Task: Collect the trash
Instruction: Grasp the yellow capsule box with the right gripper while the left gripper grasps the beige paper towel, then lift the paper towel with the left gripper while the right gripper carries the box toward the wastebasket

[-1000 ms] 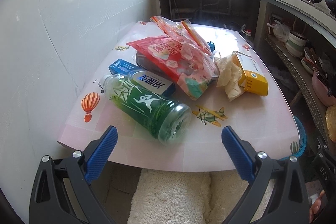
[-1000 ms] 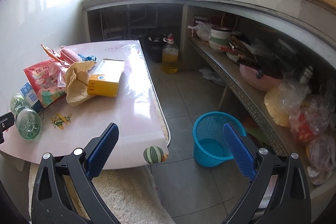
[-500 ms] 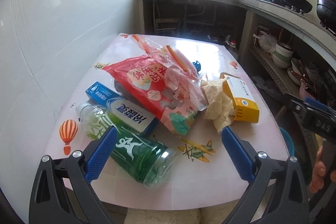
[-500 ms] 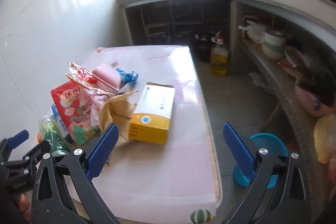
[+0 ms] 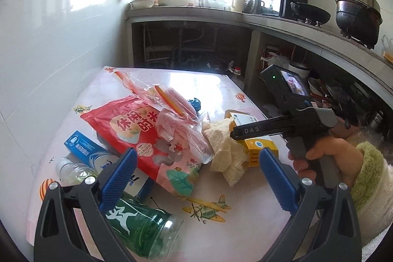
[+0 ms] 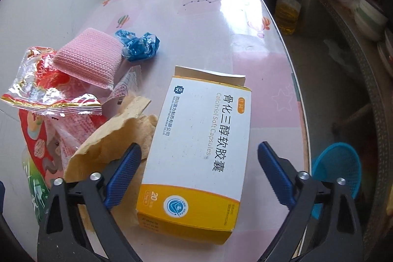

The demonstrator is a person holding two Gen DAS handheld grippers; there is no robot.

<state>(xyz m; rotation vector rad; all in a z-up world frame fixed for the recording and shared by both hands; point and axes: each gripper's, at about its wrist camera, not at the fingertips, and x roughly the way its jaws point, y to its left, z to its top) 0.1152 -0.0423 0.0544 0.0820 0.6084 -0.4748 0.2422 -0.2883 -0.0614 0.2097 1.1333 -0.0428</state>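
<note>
A white and yellow medicine box [image 6: 201,146] lies flat on the pink table [image 6: 208,23]. My right gripper [image 6: 199,171] points down over it. Its jaws are closing with the box between them, and a gap shows on both sides. Left of the box lies crumpled tan paper [image 6: 115,139]. My left gripper [image 5: 197,171] stands open above the table's near edge, over a green bottle [image 5: 137,227] lying on its side. A red snack bag [image 5: 140,129] and a blue and white carton [image 5: 83,147] lie beyond. A hand [image 5: 326,154] holds the right gripper at the right.
A pink sponge [image 6: 93,58], a blue crumpled wrapper [image 6: 140,44] and foil wrappers [image 6: 49,95] lie at the table's left. A blue basket [image 6: 336,168] stands on the floor to the right. An oil bottle [image 6: 287,9] and shelves of dishes stand beyond.
The right gripper swung left from the floor and basket to above the medicine box, tilted down, and its jaws narrowed. The left gripper tilted up and edged forward; the right hand came into its view.
</note>
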